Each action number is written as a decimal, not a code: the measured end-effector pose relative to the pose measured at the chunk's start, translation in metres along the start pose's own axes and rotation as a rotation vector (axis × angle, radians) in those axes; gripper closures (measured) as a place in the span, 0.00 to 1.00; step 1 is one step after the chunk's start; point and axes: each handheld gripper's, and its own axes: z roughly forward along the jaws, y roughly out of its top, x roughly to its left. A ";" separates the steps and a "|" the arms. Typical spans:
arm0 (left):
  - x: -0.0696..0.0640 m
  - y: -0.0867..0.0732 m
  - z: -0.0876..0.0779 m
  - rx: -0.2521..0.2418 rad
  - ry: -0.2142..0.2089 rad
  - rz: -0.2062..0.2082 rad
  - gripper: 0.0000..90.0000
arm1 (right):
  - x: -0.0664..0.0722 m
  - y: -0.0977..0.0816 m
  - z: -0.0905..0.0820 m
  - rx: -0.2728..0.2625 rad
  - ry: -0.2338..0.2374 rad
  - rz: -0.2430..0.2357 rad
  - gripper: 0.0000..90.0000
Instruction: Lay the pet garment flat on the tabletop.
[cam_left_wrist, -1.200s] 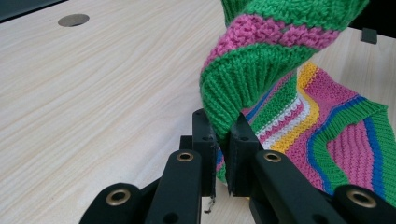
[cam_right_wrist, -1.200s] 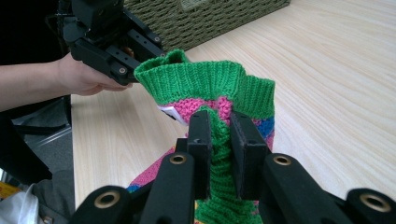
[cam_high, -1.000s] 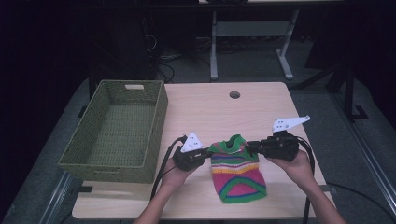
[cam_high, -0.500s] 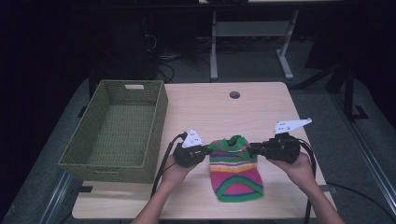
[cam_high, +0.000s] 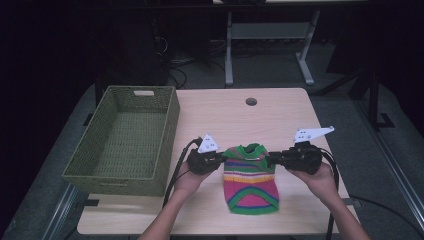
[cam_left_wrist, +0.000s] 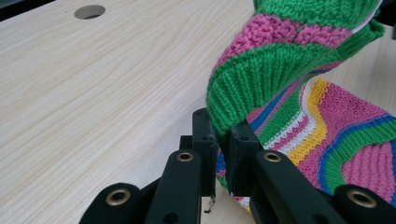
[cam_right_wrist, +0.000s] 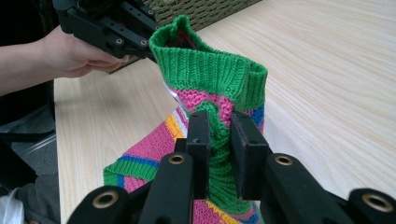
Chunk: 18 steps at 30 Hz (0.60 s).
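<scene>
- Starting at the left of the table (cam_high: 280, 115), a green woven basket (cam_high: 125, 145) stands empty, its near corner close beside the left hand (cam_high: 187, 179).
- Left gripper (cam_high: 216, 161): clenched on the left sleeve of the small striped knit sweater (cam_high: 250, 177). In the left gripper view the green ribbed cuff (cam_left_wrist: 252, 84) is pinched between the jaws and rises away from the tabletop.
- Sweater position: centre-front of the table, between the two grippers. Its collar end is raised and its hem end lies on the wood toward the person.
- Right gripper (cam_high: 272, 160): clenched on the opposite sleeve; the right gripper view shows green ribbing (cam_right_wrist: 217, 123) bunched between the jaws.
- Risk: each grip appears to hold only a narrow edge of ribbing. Pulling the grippers apart could slide the knit out of one jaw pair, and the garment would swing from the other.
- Risk: uneven lifting could twist or fold the body.
- Obstruction: a move toward the basket requires clearing its near wall; the hanging hem could catch on the rim.
- A round cable hole (cam_high: 251, 101) lies at the far edge, well apart from the work.
</scene>
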 end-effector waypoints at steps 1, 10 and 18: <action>0.000 0.000 0.000 -0.002 0.001 -0.004 0.93 | 0.000 0.000 0.000 0.002 0.001 -0.007 0.87; 0.004 -0.004 0.002 0.007 0.016 -0.027 0.93 | -0.003 -0.003 -0.006 -0.005 -0.014 0.000 0.93; 0.007 -0.007 0.007 0.030 0.021 -0.030 0.93 | 0.010 -0.002 0.018 0.089 0.012 -0.093 0.79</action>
